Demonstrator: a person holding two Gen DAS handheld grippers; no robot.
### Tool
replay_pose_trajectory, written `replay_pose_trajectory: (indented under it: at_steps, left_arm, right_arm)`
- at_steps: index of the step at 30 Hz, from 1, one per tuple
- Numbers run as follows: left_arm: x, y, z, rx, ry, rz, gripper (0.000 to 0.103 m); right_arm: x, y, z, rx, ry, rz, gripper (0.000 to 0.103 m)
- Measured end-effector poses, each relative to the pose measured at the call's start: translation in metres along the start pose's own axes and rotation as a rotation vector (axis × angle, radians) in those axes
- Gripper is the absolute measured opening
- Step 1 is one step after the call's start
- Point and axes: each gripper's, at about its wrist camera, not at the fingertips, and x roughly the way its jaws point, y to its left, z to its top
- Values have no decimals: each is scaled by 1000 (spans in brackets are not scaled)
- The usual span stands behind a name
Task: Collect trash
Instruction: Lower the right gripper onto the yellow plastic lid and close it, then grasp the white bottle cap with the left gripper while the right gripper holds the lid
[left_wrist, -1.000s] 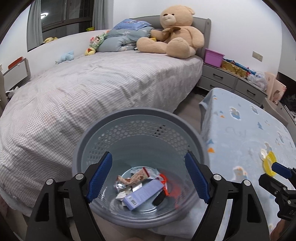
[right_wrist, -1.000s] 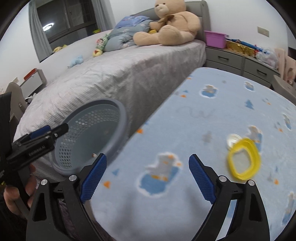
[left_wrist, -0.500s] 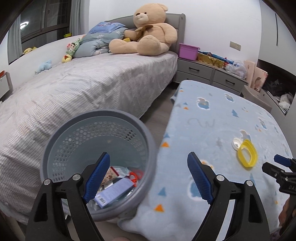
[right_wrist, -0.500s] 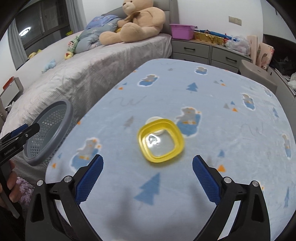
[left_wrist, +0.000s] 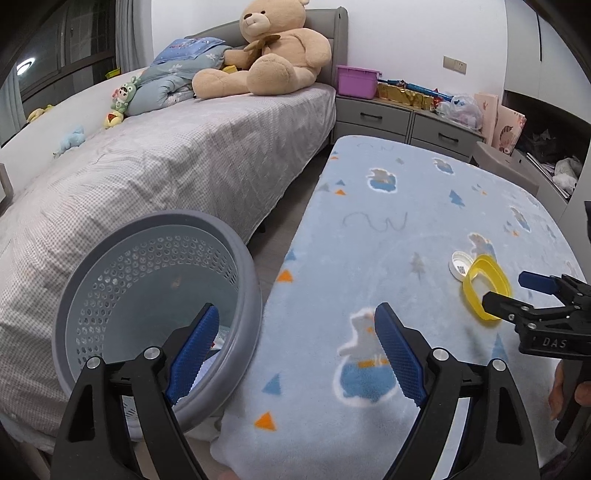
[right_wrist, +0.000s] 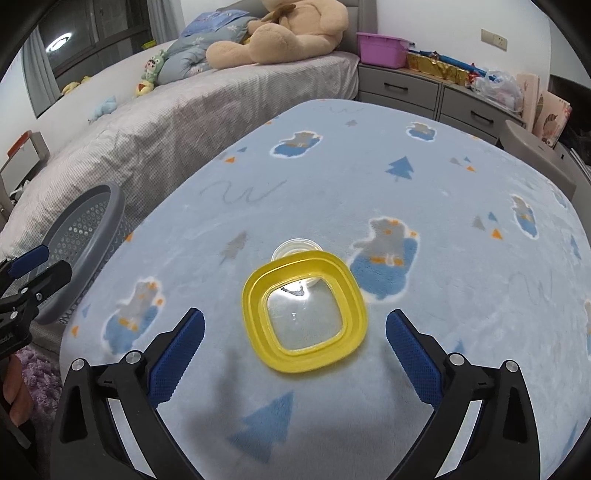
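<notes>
Yellow plastic lid (right_wrist: 305, 311), squarish with rounded corners and a clear centre panel, lying flat on the light blue fleece blanket (right_wrist: 424, 192), rim side up; no long axis to speak of, one corner turned toward the right wrist camera. Touching its far edge, partly tucked under it: small white round cap (right_wrist: 295, 246), also flat.

Right gripper (right_wrist: 294, 347) above the near edge of the lid, blue pads spread wider than the lid, nothing between them pressed or gripped, no contact visible; jaws wide apart, pointing steeply down at the blanket.

Left gripper (left_wrist: 296, 352) likewise wide apart and empty, straddling the blanket's edge: left pad over the grey perforated bin (left_wrist: 243, 258), right pad over a printed bear on the blanket. Bin standing in the gap between blanket-covered surface and bed (left_wrist: 184, 158), some wrappers just visible at its bottom behind the pad.

Beyond: big teddy bear (left_wrist: 273, 55) on the bed against the headboard
</notes>
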Motion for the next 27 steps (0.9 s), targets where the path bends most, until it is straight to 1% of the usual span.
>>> replay_pose_trajectory:
  at_steps: [6,11,12,13,15,16,20,27]
  left_arm:
    - [11,-1,0,-1,28,-8,82]
    - [17,-6,-1,2,45,-16,82]
    - [18,-7,0,3,47,-18,82]
    - [19,-7,0,3,48,-20,82]
    - [20,-10,-1,6,51,-24,82]
    - [20,-11,0,7,52,-28,82]
    - [20,-18,-2,19,53,-37,82]
    - [19,-43,-4,71,52,-41,82]
  right_arm:
    - [23,-3,0,-8,53,-9,97]
    - [29,-5,1,-5,53,-22,95]
    - [29,-5,1,-6,53,-19,92]
    - [30,-5,1,-7,55,-19,83]
    - [31,-5,1,-14,62,-27,74]
    - [30,-5,1,-15,56,-31,71]
    - [25,-12,0,23,47,13,70]
    - [2,-29,0,89,2,28,70]
